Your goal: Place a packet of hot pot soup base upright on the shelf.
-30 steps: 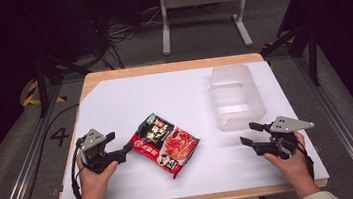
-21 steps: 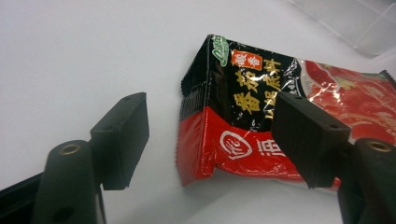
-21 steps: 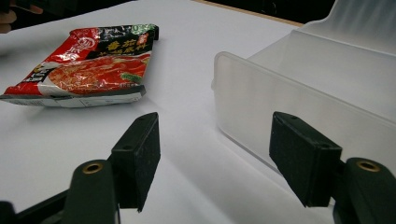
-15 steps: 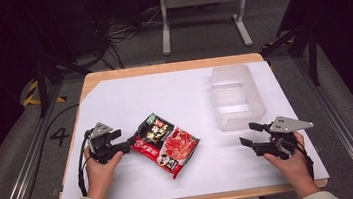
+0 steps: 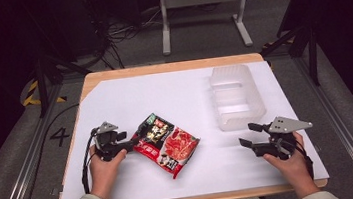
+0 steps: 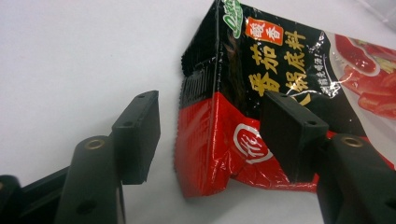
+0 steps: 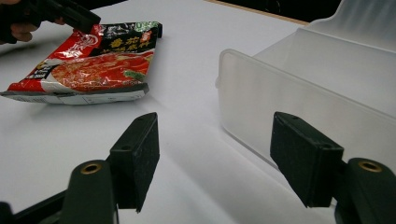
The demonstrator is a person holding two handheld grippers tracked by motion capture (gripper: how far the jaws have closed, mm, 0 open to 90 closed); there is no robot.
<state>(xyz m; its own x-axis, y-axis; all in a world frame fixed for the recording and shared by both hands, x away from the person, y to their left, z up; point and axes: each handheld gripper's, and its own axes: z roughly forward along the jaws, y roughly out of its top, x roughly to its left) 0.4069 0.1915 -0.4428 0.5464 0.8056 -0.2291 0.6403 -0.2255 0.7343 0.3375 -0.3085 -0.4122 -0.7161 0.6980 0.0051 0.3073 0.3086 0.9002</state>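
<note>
A red and black food packet point(image 5: 167, 143) lies flat on the white sheet point(image 5: 164, 96), left of centre. My left gripper point(image 5: 136, 139) reaches its left end. In the left gripper view the packet's point(image 6: 280, 56) crimped end stands between the jaws of my left gripper point(image 6: 212, 119). These have just been closing; one pad lies over the packet, the other stays apart from it. My right gripper point(image 5: 249, 135) rests at the right, open, with nothing between its fingers. In the right gripper view it point(image 7: 215, 140) points between the packet point(image 7: 93, 70) and a clear plastic container point(image 7: 299, 93).
The clear container point(image 5: 237, 95) stands at the back right of the sheet, just beyond my right gripper. The wooden table edge point(image 5: 171, 67) frames the sheet. A metal stand point(image 5: 201, 6) and cables lie on the floor behind.
My left gripper has moved right and slightly down to the packet's left end, and its jaws have narrowed around that end. The right gripper has kept still.
</note>
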